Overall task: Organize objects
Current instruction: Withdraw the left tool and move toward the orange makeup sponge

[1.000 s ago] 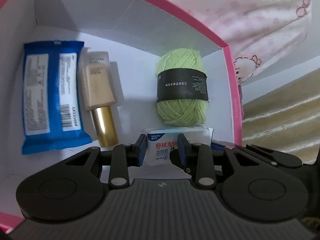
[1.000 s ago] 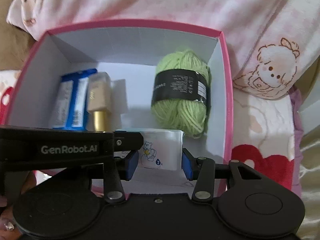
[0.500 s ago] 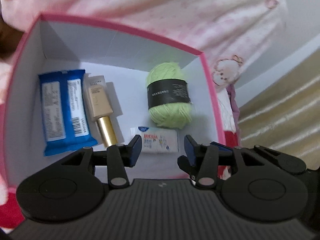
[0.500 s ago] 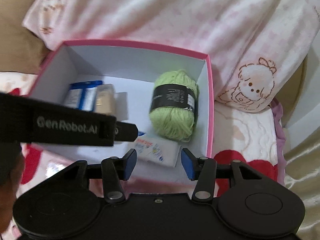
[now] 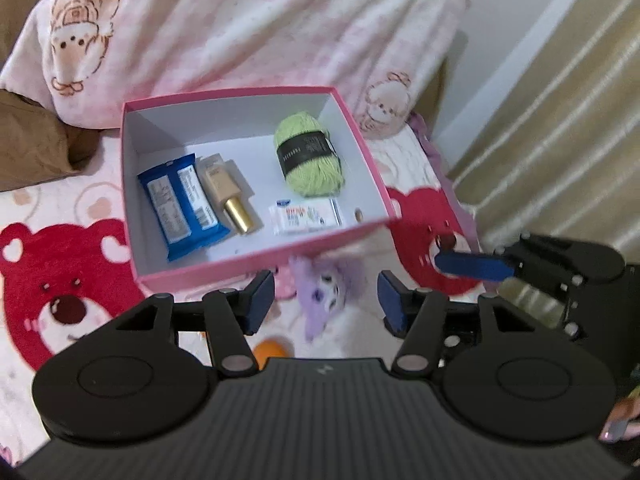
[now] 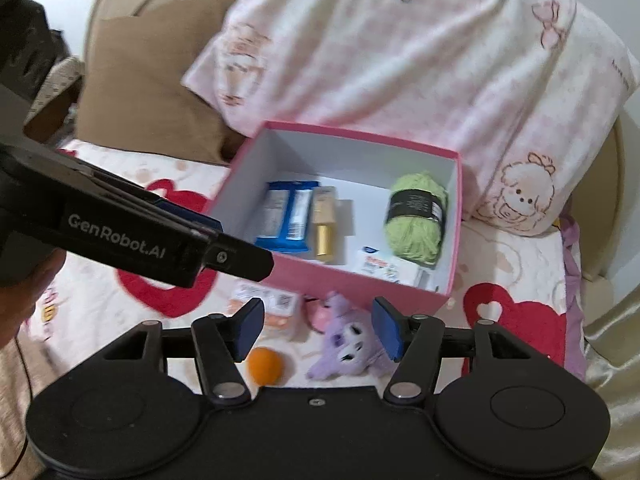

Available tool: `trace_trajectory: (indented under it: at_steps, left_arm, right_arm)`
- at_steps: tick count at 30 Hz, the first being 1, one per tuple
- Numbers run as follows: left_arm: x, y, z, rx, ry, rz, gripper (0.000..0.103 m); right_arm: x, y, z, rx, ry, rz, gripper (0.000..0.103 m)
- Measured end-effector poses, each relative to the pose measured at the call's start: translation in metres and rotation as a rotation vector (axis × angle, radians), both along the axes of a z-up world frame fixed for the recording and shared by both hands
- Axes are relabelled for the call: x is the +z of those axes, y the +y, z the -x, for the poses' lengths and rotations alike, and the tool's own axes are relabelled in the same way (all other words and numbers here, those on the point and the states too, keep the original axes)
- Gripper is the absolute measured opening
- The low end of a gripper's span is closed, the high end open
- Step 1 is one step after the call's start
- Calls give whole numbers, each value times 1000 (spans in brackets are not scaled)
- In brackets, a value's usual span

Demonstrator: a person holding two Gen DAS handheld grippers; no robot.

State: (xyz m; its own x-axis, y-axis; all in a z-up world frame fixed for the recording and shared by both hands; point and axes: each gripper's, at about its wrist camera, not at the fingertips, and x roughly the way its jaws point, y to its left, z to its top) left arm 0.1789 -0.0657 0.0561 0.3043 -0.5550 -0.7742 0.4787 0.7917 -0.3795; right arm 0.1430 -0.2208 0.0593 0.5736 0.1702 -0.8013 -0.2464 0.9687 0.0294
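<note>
The pink box [image 5: 256, 258] sits on a bear-print cover. It holds a blue packet [image 5: 180, 206], a beige tube with a gold cap [image 5: 224, 186], a green yarn ball [image 5: 310, 156] and a white wipes pack [image 5: 306, 216]. My left gripper [image 5: 325, 302] hovers above and in front of the box, its jaws opening with nothing gripped. My right gripper [image 6: 318, 328] also hangs before the box [image 6: 304, 276], jaws opening and empty. Far below it lie a purple plush [image 6: 344, 344] and an orange ball [image 6: 266, 366]. The left gripper's body [image 6: 160, 236] crosses the right wrist view.
A white and orange packet [image 6: 272, 308] and a small pink item [image 6: 320, 314] lie by the box's front wall. A pink pillow [image 6: 400, 48] rises behind the box, with a brown cushion [image 6: 152, 80] to its left. A striped curtain [image 5: 560, 120] hangs at the right.
Both grippers let go of the wipes pack, which now lies in the box. Both rose and drew back from the box, and their jaws widened.
</note>
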Motion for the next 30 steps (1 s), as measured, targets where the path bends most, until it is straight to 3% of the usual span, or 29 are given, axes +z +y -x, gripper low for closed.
trace_trajectory:
  at_steps: [7, 14, 20, 23, 25, 27, 30]
  left_arm:
    - [6, 23, 44, -35, -5, -40, 63]
    - [-12, 42, 68, -31, 44, -55, 67]
    - [-32, 46, 73, -48, 63, -89, 71]
    - [-50, 51, 71, -38, 97, -36, 84]
    - [-63, 52, 70, -18, 104, -37, 85]
    - [-76, 52, 69, 10, 99, -51, 85]
    - [-97, 51, 65, 16, 115, -64, 85]
  right_arm:
    - [14, 7, 49, 62, -49, -26, 71]
    - [1, 13, 79, 96, -58, -64, 74]
    - [-24, 13, 87, 113, -43, -108, 76]
    - [-41, 15, 87, 124, -38, -134, 79]
    - [-55, 19, 87, 124, -51, -134, 81]
    - [-68, 23, 85, 118, -72, -123, 91]
    - [-92, 32, 80, 128, -79, -84, 91]
